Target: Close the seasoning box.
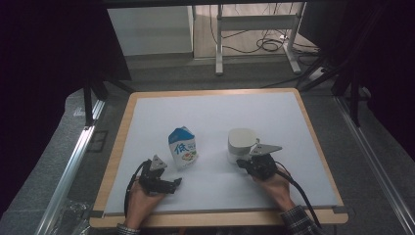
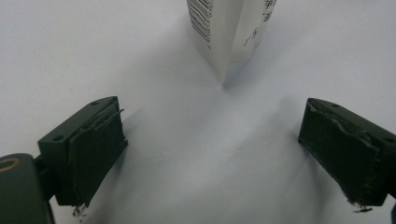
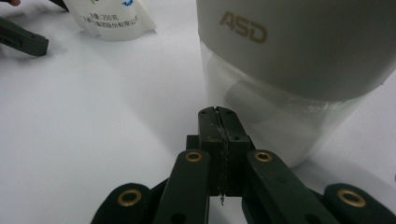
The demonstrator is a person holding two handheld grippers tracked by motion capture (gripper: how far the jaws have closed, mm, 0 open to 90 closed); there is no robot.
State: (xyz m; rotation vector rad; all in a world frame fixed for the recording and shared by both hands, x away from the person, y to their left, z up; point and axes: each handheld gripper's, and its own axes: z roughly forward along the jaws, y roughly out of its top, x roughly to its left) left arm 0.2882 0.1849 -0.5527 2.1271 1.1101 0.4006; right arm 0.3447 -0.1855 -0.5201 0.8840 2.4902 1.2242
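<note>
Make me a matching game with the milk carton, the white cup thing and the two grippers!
Things:
1. milk carton
2. white container
3. left gripper
4. right gripper

States:
A. fingers pressed shut, holding nothing
B. blue top, stands left of the other item
C. fingers spread wide open, aimed at a carton corner
D. gold "ASD" letters on its lid

Pairs: 1-B, 2-D, 3-C, 4-A
</note>
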